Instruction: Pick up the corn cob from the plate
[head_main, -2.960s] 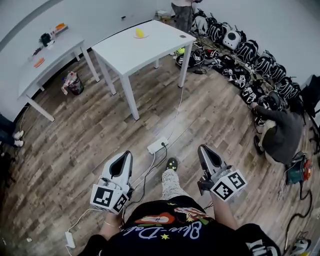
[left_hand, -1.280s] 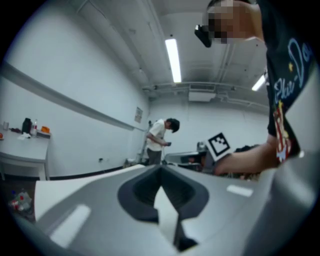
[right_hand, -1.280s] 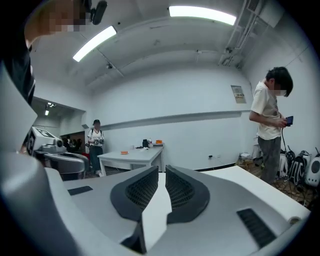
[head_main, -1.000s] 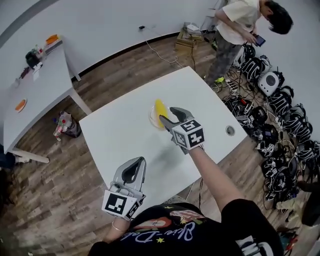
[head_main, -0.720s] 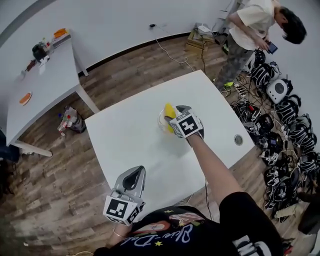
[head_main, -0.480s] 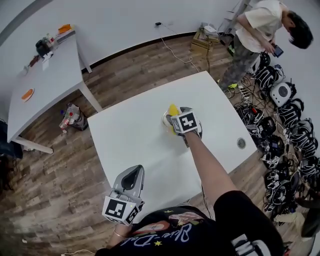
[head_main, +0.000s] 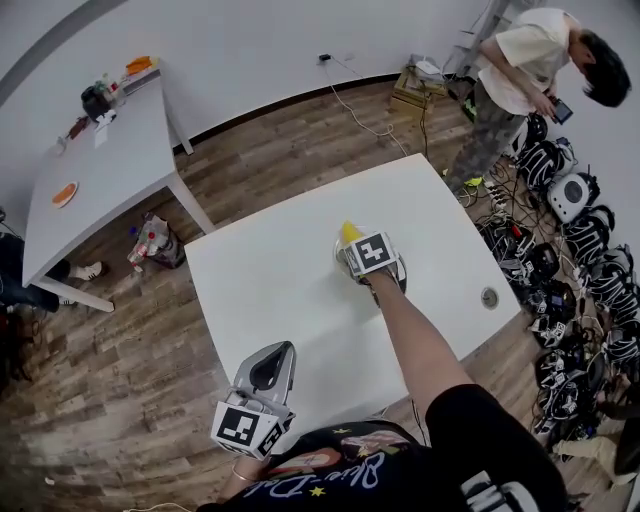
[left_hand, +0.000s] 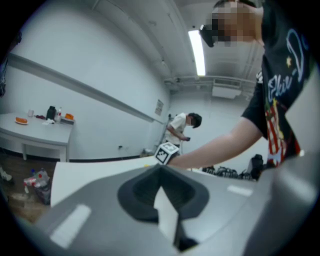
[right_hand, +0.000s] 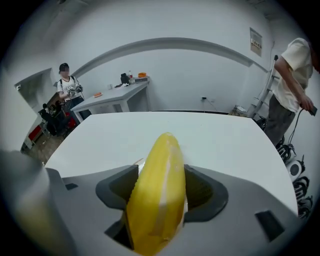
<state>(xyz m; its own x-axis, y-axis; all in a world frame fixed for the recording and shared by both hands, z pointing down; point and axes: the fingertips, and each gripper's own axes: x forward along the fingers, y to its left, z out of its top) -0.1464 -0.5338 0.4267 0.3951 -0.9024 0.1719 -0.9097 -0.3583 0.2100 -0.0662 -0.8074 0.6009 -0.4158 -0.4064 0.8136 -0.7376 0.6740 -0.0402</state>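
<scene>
Corn cob (right_hand: 159, 195) lies at the middle of the table (head_main: 260, 280), between the 2 jaws of the right gripper (head_main: 358, 250), which have just been opening and stand wide apart. That gripper hides most of the cob and the plate (head_main: 340, 262). Left gripper (left_hand: 161, 172), jaws together, is at the table's near edge.

Black short-sleeved T-shirt (head_main: 405, 470) with colourful print; grey-white left tool (head_main: 284, 348) and right tool (head_main: 352, 250) each bear a black-and-white marker cube (head_main: 370, 253)

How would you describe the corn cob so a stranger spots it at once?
Find the white table in the middle of the wooden floor. On it the right gripper, whose jaws have just been opening, reaches over a plate. The corn cob between them is the table's only yellow thing.
</scene>
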